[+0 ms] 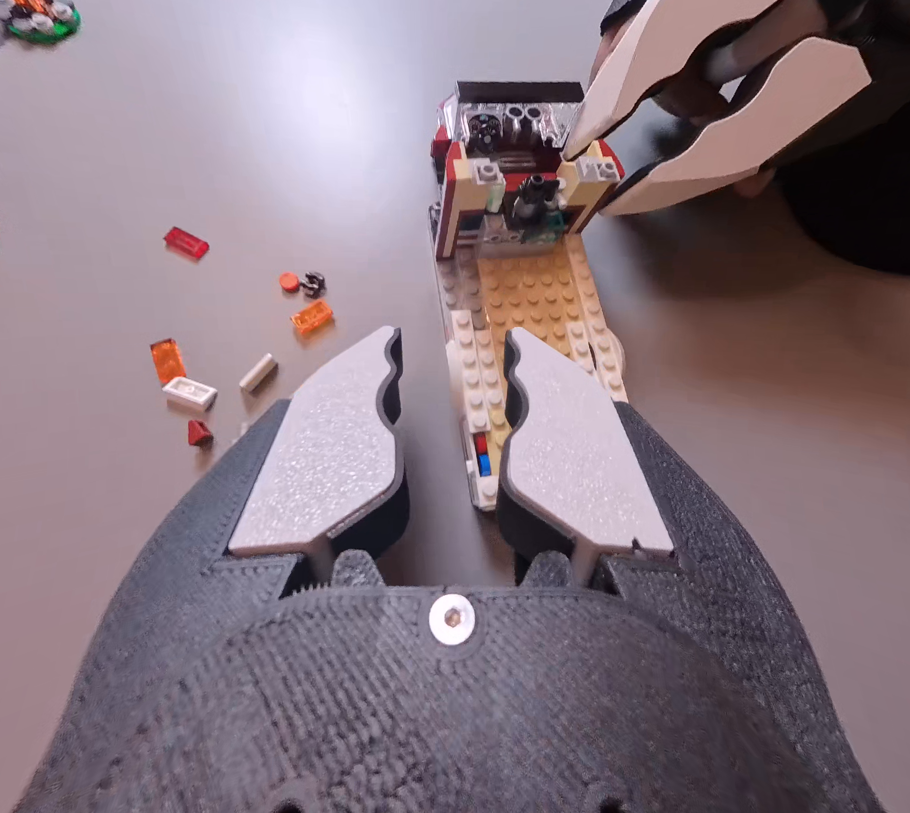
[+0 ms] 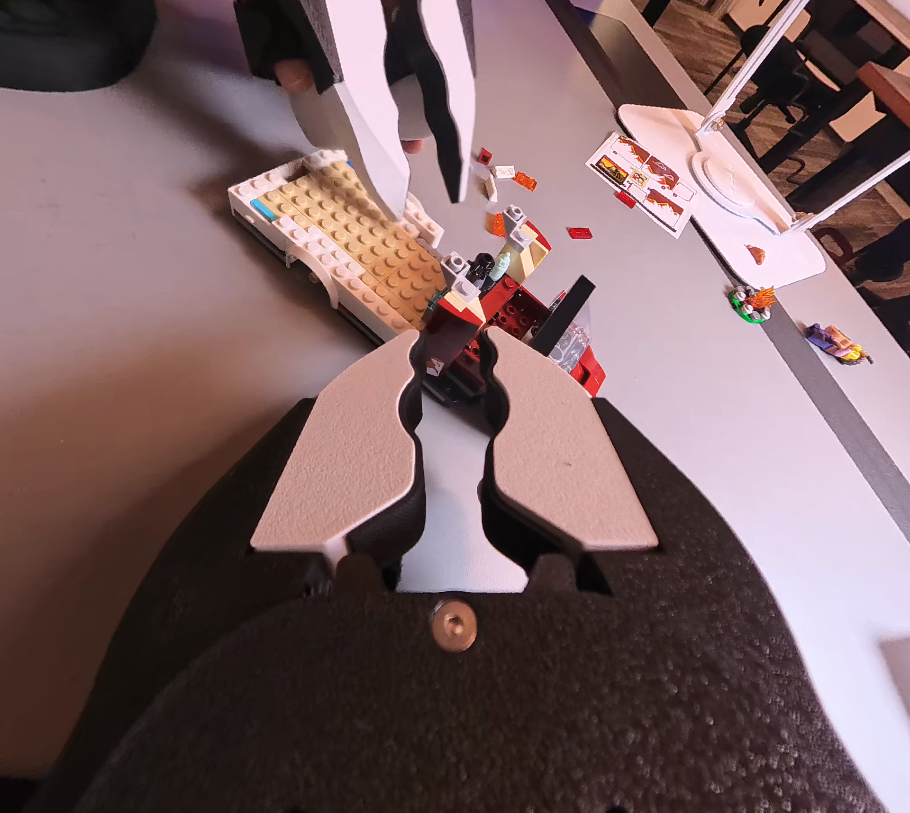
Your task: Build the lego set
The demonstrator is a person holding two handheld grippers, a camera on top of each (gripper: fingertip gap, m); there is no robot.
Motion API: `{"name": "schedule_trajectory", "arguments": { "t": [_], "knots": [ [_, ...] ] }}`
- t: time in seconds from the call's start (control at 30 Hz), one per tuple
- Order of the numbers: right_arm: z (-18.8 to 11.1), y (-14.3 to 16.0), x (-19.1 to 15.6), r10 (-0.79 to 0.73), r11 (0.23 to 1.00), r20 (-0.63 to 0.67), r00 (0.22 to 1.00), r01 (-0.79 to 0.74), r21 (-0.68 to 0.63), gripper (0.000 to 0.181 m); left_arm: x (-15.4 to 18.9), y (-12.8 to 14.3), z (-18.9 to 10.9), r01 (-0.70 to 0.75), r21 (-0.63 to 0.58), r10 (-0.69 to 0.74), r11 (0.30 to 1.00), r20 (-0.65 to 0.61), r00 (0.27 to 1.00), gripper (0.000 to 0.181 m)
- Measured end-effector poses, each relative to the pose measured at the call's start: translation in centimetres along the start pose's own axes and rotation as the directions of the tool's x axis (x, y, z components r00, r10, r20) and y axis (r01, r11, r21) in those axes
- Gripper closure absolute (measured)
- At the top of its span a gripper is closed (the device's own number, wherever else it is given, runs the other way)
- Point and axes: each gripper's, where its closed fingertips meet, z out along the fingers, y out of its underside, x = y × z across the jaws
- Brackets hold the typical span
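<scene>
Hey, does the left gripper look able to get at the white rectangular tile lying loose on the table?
Probably yes: the left gripper is open, and the white rectangular tile lies uncovered on the table just left of its fingers.

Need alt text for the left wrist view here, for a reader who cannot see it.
The open left gripper hovers over the near end of a tan and white lego vehicle on a grey table, while the right gripper straddles its dark red cab wall. Loose orange, red and white pieces lie left.

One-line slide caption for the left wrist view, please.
Left claw open over the tan-decked Lego vehicle; right claw straddles its cab; loose pieces beside it.
</scene>
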Motion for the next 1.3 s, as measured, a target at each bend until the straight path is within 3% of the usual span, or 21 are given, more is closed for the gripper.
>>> {"name": "schedule_trajectory", "arguments": {
  "t": [0.17, 0.3, 0.47, 0.63, 0.87, 1.1, 1.3],
  "knots": [
    [0.1, 0.3, 0.6, 0.021, 1.0, -0.034, 0.999, -0.022, -0.022, 0.161, 1.4, 1.2, -0.1, 0.076, -0.064, -0.082, 0.995, -0.11, 0.991, 0.154],
    [-0.1, 0.8, 2.2, 0.038, 0.997, -0.121, 0.992, -0.047, -0.067, 0.165, 2.6, 1.5, 0.0, 0.055, -0.088, -0.067, 0.995, -0.133, 0.989, 0.151],
    [-1.0, 0.5, 2.1, 0.043, 0.996, -0.128, 0.991, -0.054, -0.077, 0.164, 3.8, 1.6, 0.0, 0.053, -0.079, -0.066, 0.995, -0.162, 0.985, 0.149],
    [-2.0, -0.1, 0.4, 0.141, 0.986, -0.021, 0.99, -0.142, -0.084, 0.156, 5.6, 1.9, -0.2, 0.047, -0.049, -0.056, 0.998, -0.223, 0.973, 0.148],
    [-2.7, -0.1, -0.1, 0.235, 0.966, -0.108, 0.966, -0.245, -0.088, 0.156, 7.1, 2.1, -0.2, 0.0, 0.012, 0.003, 1.0, -0.236, 0.972, 0.153],
    [-3.5, 0.0, -3.1, 0.399, 0.901, -0.12, 0.909, -0.413, -0.136, 0.132, 8.4, 1.8, 0.6, -0.043, 0.036, 0.049, 0.998, -0.208, 0.977, 0.154],
    [-3.9, 1.7, -7.2, 0.353, 0.877, -0.091, 0.931, -0.363, -0.315, 0.117, 8.5, 1.7, 0.7, -0.043, 0.046, 0.052, 0.998, -0.201, 0.978, 0.154]
  ]
}}
